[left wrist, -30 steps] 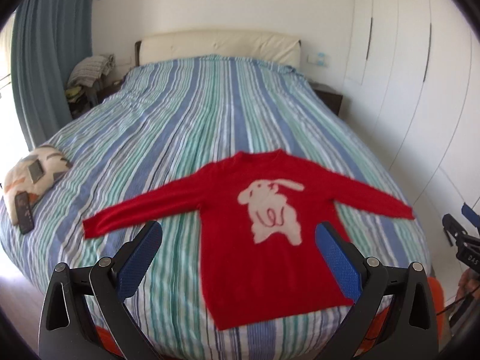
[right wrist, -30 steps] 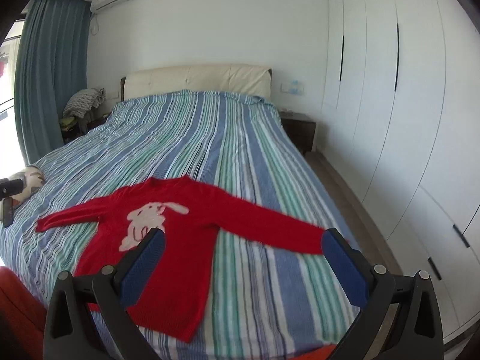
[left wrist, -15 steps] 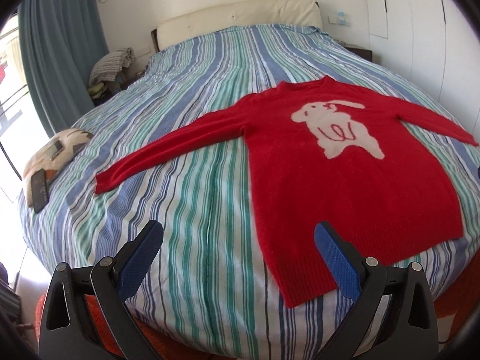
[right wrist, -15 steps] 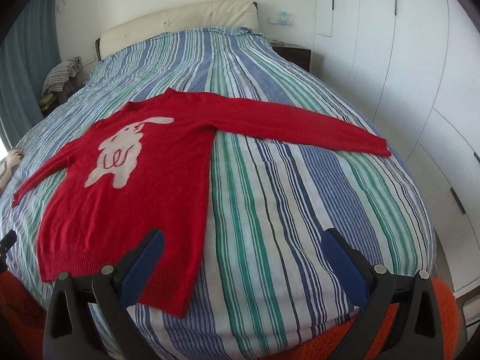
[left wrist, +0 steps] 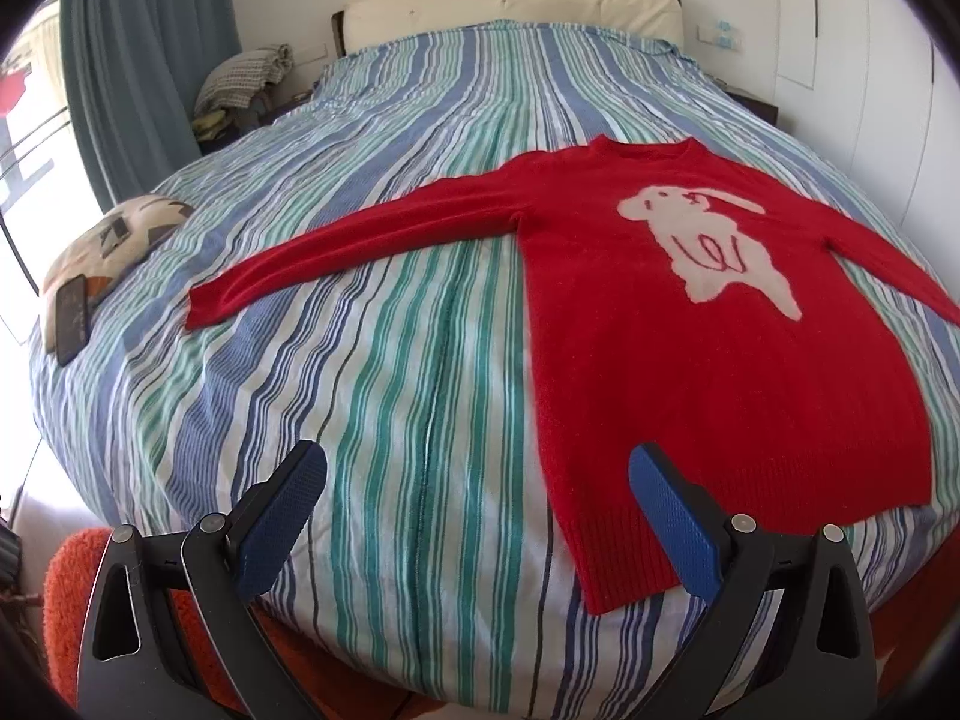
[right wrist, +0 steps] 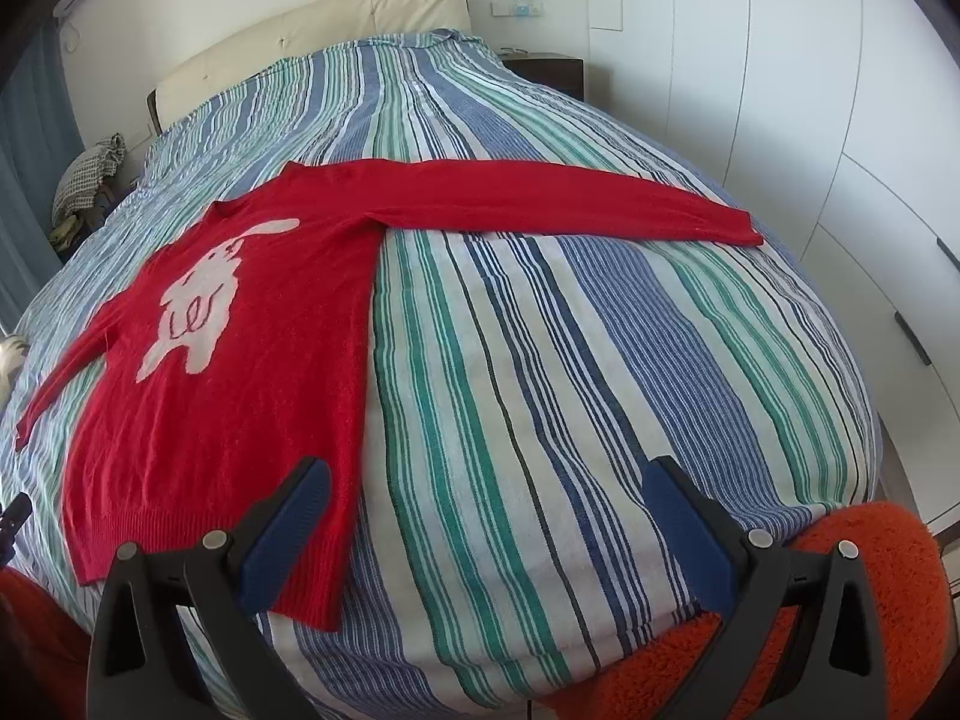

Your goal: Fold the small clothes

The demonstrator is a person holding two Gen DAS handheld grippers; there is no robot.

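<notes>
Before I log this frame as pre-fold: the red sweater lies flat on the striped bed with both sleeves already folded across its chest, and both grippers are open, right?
Not quite. The red sweater does lie flat on the striped bed, but its sleeves are spread straight out, not folded in; the left wrist view shows one, the right wrist view the other. The left gripper and right gripper are open.

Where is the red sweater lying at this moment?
The red sweater lies flat, sleeves spread, on the striped bed near its foot edge, right of centre in the left wrist view and left in the right wrist view.
</notes>
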